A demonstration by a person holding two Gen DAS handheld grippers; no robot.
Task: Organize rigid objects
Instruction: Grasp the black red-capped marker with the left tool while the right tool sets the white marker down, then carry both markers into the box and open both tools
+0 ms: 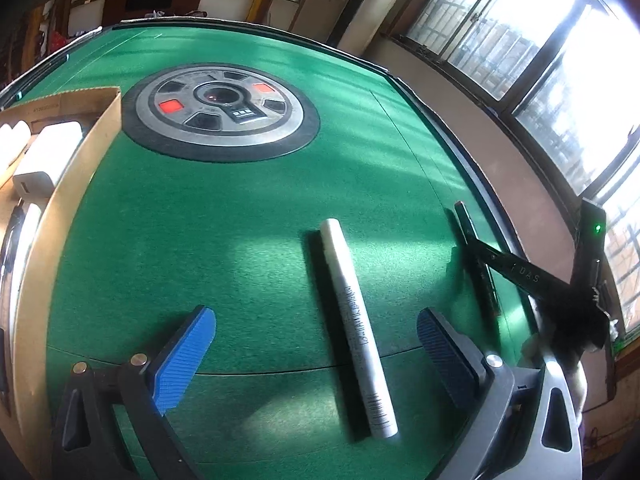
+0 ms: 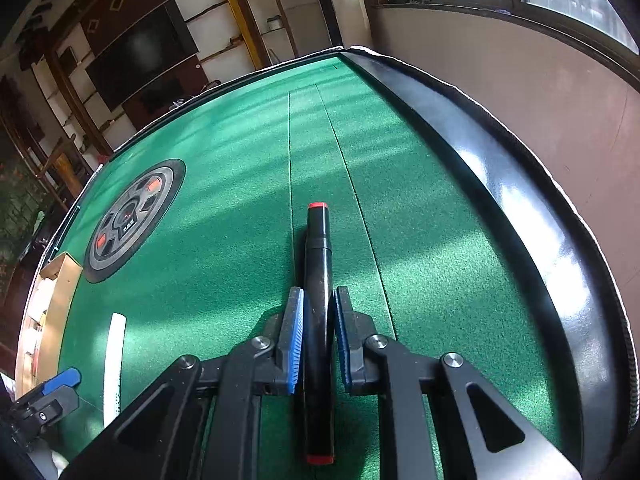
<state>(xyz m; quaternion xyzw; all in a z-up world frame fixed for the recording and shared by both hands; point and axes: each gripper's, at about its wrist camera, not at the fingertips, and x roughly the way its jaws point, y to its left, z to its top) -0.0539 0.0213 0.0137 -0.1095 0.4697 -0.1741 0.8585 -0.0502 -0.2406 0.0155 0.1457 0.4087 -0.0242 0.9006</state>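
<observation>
Black marker (image 2: pixel 318 320) with red ends lies on the green table (image 2: pixel 240 200), near its right edge, and the right gripper (image 2: pixel 318 340) pinches its middle, probably so it lifts balanced. Left gripper (image 1: pixel 316 360) hangs with jaws spread around the white marker (image 1: pixel 356 320), not touching. Cardboard box (image 1: pixel 72 184) at the left seems the destination.

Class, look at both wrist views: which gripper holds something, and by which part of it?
The right gripper is shut on the black marker around mid-barrel. The left gripper is open, astride the white marker, holding nothing.
</observation>
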